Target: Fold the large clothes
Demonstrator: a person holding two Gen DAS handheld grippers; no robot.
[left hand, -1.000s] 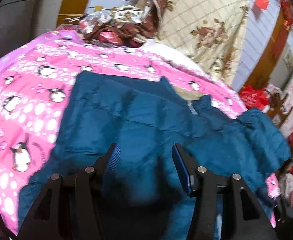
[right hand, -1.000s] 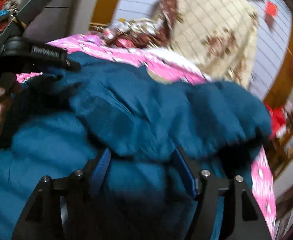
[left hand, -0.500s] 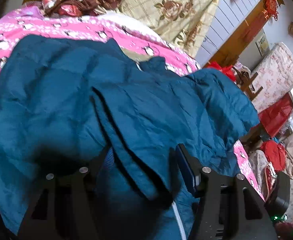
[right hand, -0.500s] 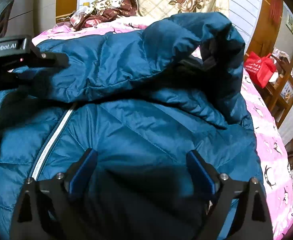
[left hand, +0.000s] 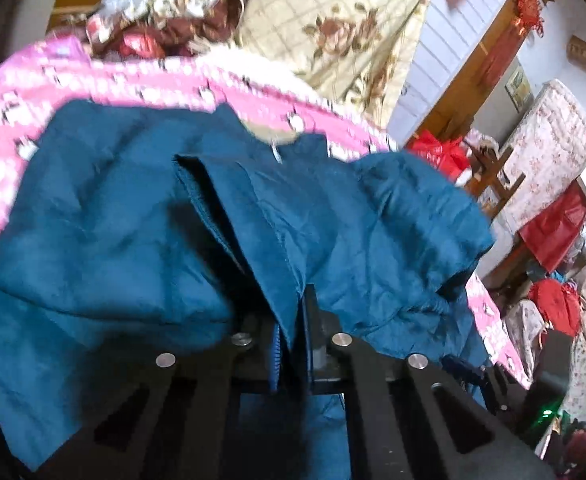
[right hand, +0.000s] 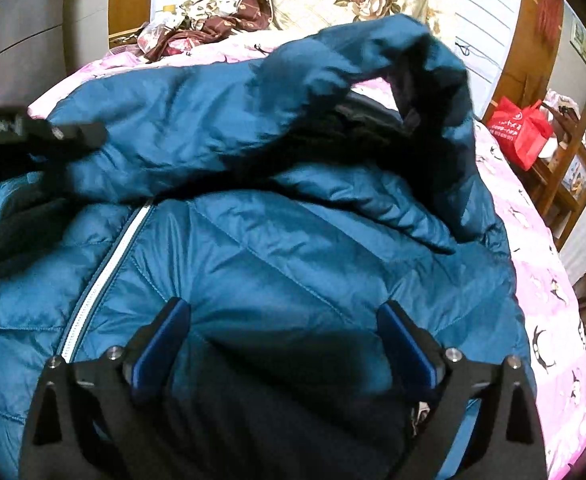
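Note:
A large teal puffer jacket [right hand: 293, 260] lies spread on the pink bed, its white zipper [right hand: 109, 264] running down the left. My left gripper [left hand: 293, 304] is shut on a fold of the jacket [left hand: 113, 220], pinching an edge of fabric between its pads. Seen in the right wrist view, that left gripper [right hand: 65, 134] holds a sleeve [right hand: 213, 120] lifted and draped across the jacket's upper part. My right gripper [right hand: 285, 320] hovers low over the jacket's front panel, jaws wide and still opening, the pads pressing on nothing.
A pink penguin bedspread [right hand: 533, 280] covers the bed. A floral cream quilt [left hand: 333, 40] and a heap of brown and white cloth [right hand: 197, 28] sit at the head. At the right, off the bed, stand a red bag [right hand: 517, 132] and a wooden chair [right hand: 573, 172].
My left gripper has closed on a jacket fold and drawn it up. My right gripper let go of the jacket and spread its jaws wide above the front panel.

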